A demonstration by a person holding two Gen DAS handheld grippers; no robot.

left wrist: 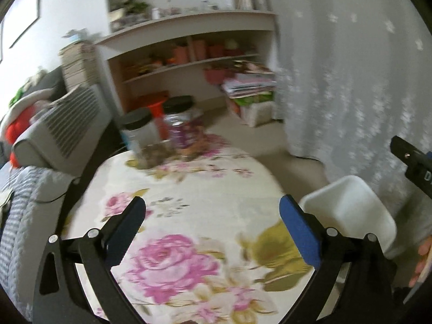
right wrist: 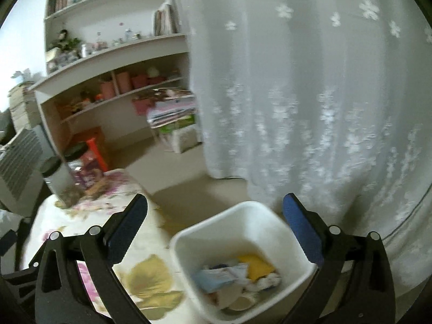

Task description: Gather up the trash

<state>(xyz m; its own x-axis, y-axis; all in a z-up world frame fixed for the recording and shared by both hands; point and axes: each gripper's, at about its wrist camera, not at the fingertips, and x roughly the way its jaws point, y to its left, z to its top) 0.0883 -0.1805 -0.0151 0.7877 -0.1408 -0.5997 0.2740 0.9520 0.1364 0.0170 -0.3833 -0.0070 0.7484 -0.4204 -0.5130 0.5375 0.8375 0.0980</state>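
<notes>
Left tongs [left wrist: 212, 208] spread wide, empty, over floral tabletop [left wrist: 205, 189]. Right tongs [right wrist: 214, 205] likewise wide, empty, poised above white bin [right wrist: 205, 232] just off tabletop's right edge. Trash [right wrist: 235, 278] inside bin: yellow piece, pale blue wrapper, white crumpled scraps. Two black-lidded jars [left wrist: 162, 132] at far end of tabletop, side by side. Shelf unit [left wrist: 186, 54] beyond; white curtain [right wrist: 310, 94] right. Both views motion-blurred.

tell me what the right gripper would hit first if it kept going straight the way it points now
Probably the white bin: the open right gripper points down at its far rim, with trash inside. Depth is unclear; it could pass over the rim toward the curtain.
</notes>
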